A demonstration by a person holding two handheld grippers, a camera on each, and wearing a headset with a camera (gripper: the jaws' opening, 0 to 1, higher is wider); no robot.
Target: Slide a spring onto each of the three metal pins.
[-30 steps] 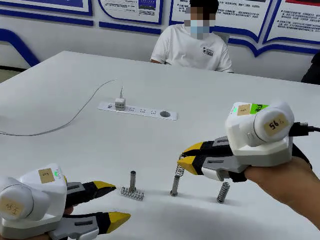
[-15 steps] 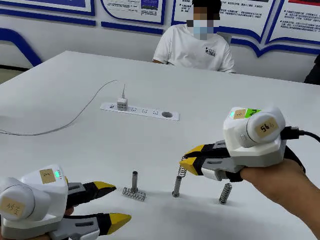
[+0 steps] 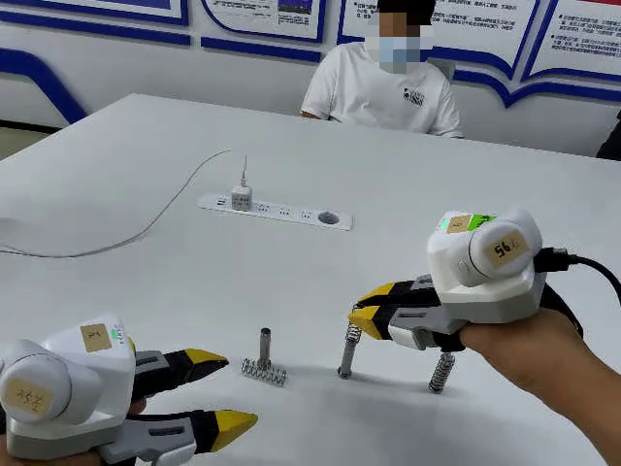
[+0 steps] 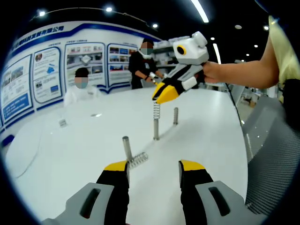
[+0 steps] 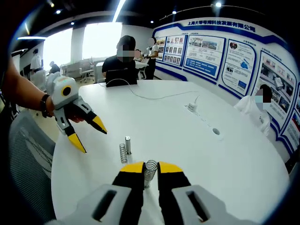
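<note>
Currently: second spring at the middle pin, one more to fit.
Right gripper (image 3: 360, 309) is clamped on the upper end of a spring (image 3: 352, 334), which hangs near upright with its lower end at the top of the middle pin (image 3: 344, 365); whether the coils have started over the tip cannot be told. Just beyond, the finished pin (image 3: 442, 371) stands with a spring around it. On the other side, the bare pin (image 3: 264, 346) stands upright with a loose spring (image 3: 263, 370) lying on the table (image 3: 146, 282) at its foot. Left gripper (image 3: 240, 392) hovers near that pair, jaws apart and holding nothing. Judged next move: line the held spring up with the pin, lower it straight down, then release; any tilt is likely to snag the coils on the tip.
</note>
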